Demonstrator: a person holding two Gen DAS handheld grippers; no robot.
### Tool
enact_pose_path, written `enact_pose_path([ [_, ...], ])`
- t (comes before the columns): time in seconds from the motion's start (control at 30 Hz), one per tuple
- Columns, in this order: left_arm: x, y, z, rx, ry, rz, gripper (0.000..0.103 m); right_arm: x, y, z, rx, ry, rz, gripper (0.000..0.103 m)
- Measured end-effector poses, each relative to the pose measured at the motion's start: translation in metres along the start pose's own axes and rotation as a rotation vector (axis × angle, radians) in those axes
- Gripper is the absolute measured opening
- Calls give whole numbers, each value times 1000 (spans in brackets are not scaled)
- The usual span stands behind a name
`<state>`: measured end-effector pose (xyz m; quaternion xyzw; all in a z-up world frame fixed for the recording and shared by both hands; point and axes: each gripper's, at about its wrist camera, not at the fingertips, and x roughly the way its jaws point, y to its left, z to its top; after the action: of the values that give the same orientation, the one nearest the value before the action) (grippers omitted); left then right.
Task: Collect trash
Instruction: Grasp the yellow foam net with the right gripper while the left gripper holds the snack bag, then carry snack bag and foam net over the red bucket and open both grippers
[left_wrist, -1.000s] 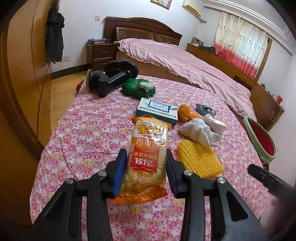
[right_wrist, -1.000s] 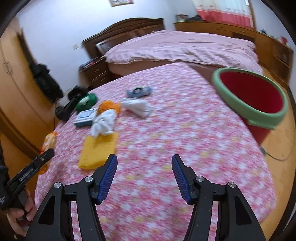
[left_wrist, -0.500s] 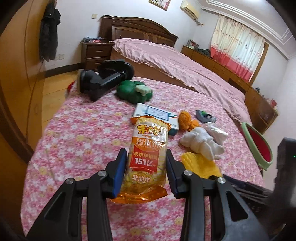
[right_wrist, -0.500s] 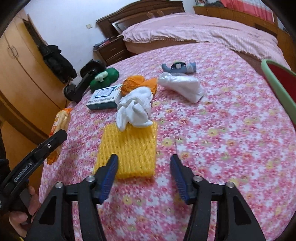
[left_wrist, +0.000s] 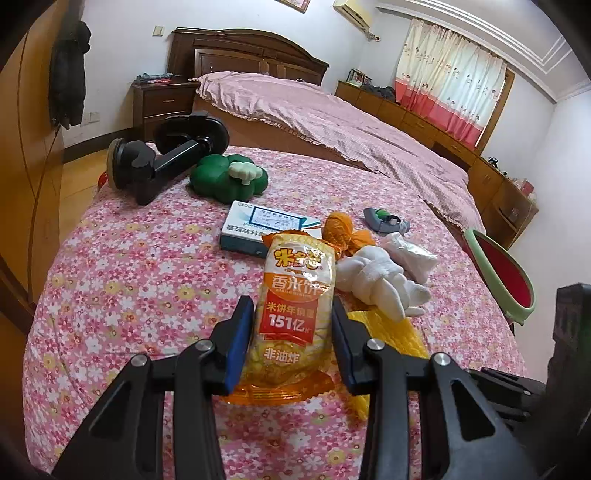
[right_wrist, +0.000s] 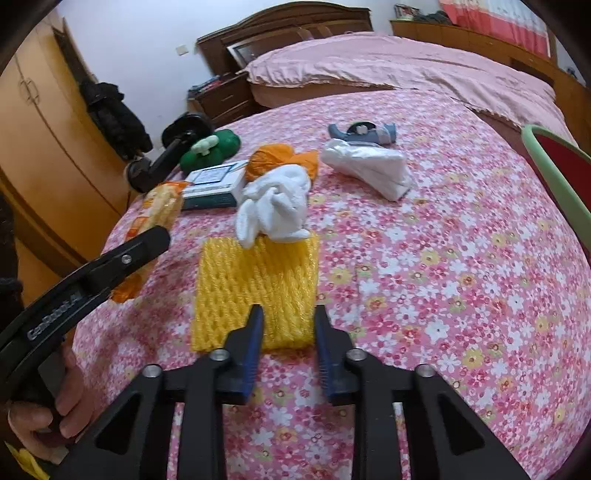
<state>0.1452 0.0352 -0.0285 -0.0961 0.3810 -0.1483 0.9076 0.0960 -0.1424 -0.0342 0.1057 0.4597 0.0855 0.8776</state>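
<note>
Left wrist view: the left gripper is clamped on the rice-cracker packet, lifted above the floral tablecloth; judged step: carrying it to the red bin. Right wrist view: the right gripper, jaws apart, straddles the near edge of the yellow foam net; closing on it appears next.

right tongs narrowed, advanced onto yellow foam net
</note>
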Motion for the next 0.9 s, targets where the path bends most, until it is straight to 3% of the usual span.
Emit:
enact_pose_path([
  [0.1, -5, 2, -1, -13, -9, 7, 41, -3, 5, -2, -24, -13, 2, 13],
  [0.53, -40, -9, 4, -28, -43, 8, 41, -57, 3, -13, -75, -135, -1, 12],
  [0.9, -40, -55, 10, 6, -20, -54, 41, -103, -46, 0, 27, -274, -30, 12],
])
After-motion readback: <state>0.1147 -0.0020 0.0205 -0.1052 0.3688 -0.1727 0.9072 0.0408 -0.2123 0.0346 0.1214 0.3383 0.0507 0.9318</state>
